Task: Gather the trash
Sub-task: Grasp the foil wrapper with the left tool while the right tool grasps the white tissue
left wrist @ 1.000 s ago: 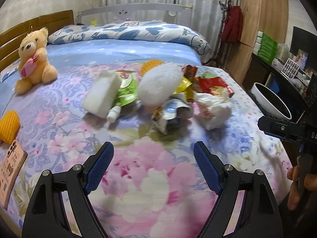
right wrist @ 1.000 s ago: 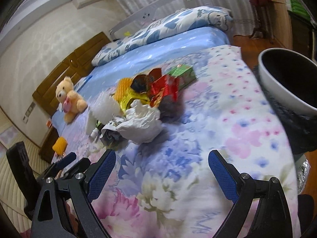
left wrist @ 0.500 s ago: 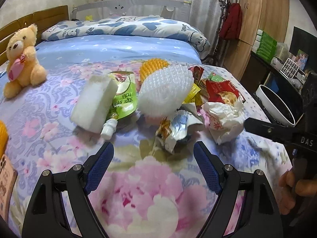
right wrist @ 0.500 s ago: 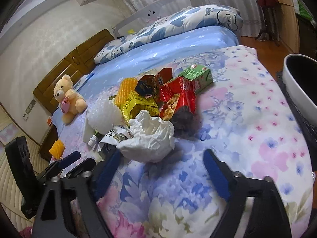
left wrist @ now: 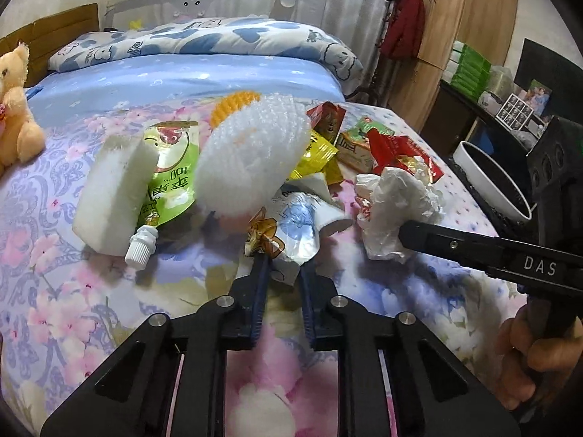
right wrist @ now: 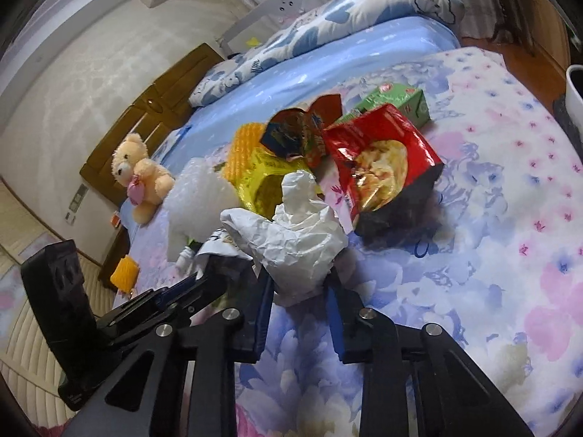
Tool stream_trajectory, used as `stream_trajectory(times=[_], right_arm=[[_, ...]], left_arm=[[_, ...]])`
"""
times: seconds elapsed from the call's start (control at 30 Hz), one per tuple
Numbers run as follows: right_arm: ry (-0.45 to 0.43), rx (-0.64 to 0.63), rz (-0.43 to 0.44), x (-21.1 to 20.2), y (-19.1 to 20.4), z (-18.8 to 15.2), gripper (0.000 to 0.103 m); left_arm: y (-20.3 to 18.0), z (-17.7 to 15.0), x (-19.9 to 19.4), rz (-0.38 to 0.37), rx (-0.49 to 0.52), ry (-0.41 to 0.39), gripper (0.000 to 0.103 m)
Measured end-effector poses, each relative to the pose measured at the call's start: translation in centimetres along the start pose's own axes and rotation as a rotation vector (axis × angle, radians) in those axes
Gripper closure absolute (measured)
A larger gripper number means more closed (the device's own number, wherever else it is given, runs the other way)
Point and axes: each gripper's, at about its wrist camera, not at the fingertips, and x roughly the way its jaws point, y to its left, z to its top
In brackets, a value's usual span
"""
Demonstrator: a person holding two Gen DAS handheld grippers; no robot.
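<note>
Both claws moved in on trash pile, left claw (left wrist: 283, 260) closing on silver wrapper (left wrist: 297, 224), right claw (right wrist: 297, 287) closing on crumpled paper (right wrist: 291, 236)

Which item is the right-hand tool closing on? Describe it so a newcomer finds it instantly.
On the floral bedspread, find the trash pile mid-bed. At its near edge, in front of the red snack bag, sits a crumpled white tissue, between the closing right tongs. Unlike the glossy printed wrappers around it, it is plain, matte and wrinkled.
</note>
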Motion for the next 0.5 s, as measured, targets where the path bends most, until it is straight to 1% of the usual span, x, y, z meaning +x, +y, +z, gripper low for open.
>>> stream_trajectory(times=[0.1, 0.33, 0.5], right_arm=[[-0.004, -0.013, -0.005, -1.0, 0.1, -0.3, 0.078], [-0.008, -0.037, -0.003, -3.9, -0.1, -1.9, 0.078], [-0.032, -0.065, -0.03, -6.7, -0.5, -3.4, 0.078]], left_arm=[[-0.1, -0.4, -0.8, -0.009, 0.0, -0.01, 0.092], [-1.2, -2.0, -2.7, -0.032, 0.012, -0.014, 0.094], [-2.7, -2.5, -3.8, -0.063, 0.035, -0.02, 0.094]])
